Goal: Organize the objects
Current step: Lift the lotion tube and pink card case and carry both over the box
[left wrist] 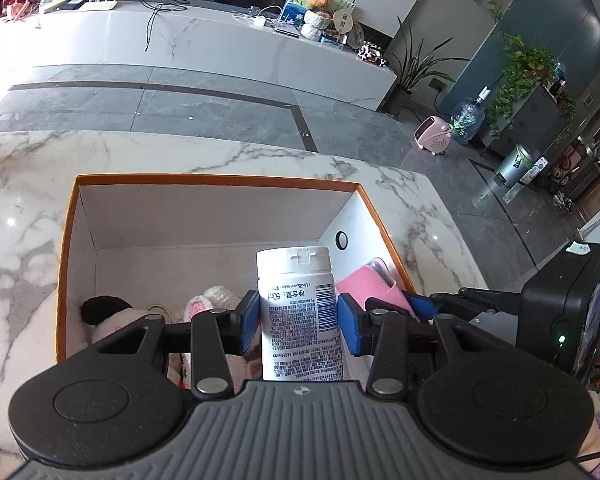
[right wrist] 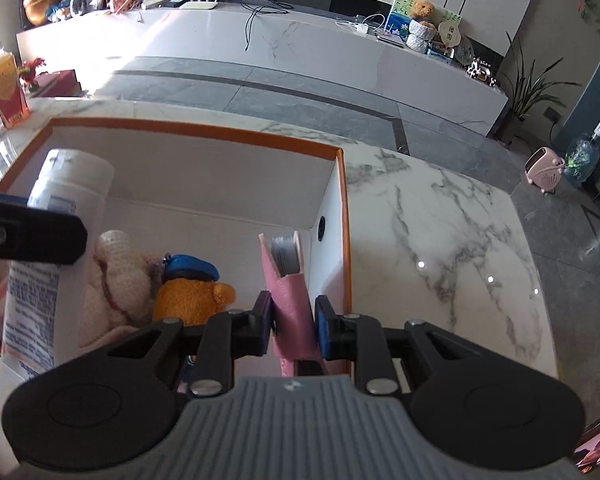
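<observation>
An orange-rimmed white box (left wrist: 216,179) sits on the marble table; it also shows in the right wrist view (right wrist: 196,130). My left gripper (left wrist: 298,322) is shut on a white bottle (left wrist: 298,304) with blue print, held upright over the box's inside; the bottle also shows in the right wrist view (right wrist: 56,216). My right gripper (right wrist: 293,324) is shut on a pink wallet (right wrist: 290,296), standing upright against the box's right wall; the wallet also shows in the left wrist view (left wrist: 370,286). In the box lie a cream plush (right wrist: 116,280) and an orange plush with a blue cap (right wrist: 188,292).
The marble table (right wrist: 440,240) extends right of the box. A red carton (right wrist: 8,88) stands at the table's far left. Beyond the table are grey floor and a long white cabinet (left wrist: 204,44) with clutter. A pink heater (left wrist: 434,136) stands on the floor.
</observation>
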`<state>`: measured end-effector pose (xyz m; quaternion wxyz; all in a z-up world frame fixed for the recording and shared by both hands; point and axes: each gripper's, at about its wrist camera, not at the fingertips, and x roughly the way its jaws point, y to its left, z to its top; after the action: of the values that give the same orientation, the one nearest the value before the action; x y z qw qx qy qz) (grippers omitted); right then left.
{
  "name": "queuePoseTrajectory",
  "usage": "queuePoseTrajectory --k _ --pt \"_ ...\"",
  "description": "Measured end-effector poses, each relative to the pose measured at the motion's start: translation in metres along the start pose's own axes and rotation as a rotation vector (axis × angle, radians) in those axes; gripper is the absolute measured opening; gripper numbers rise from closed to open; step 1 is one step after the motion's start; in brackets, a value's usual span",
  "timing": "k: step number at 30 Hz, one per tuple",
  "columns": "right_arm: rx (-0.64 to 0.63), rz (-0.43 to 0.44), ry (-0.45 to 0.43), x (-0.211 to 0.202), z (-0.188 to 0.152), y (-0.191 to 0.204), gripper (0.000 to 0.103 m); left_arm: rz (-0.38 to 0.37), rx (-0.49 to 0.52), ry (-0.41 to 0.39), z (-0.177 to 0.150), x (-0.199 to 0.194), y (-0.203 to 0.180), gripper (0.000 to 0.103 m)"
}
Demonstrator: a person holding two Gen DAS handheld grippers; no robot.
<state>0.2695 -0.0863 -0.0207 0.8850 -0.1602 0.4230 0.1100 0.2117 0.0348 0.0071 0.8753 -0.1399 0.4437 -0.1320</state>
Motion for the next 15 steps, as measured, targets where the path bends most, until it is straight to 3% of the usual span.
queuePoseTrajectory --k 6,15 --pt "-0.076 -0.073 0.053 0.021 -0.006 0.013 0.024 -0.002 -0.005 0.012 0.006 0.006 0.003 0.049" --pt "-0.178 -0.107 0.073 0.029 -0.013 0.025 0.023 0.003 0.0 0.036 0.006 0.014 0.004 0.049"
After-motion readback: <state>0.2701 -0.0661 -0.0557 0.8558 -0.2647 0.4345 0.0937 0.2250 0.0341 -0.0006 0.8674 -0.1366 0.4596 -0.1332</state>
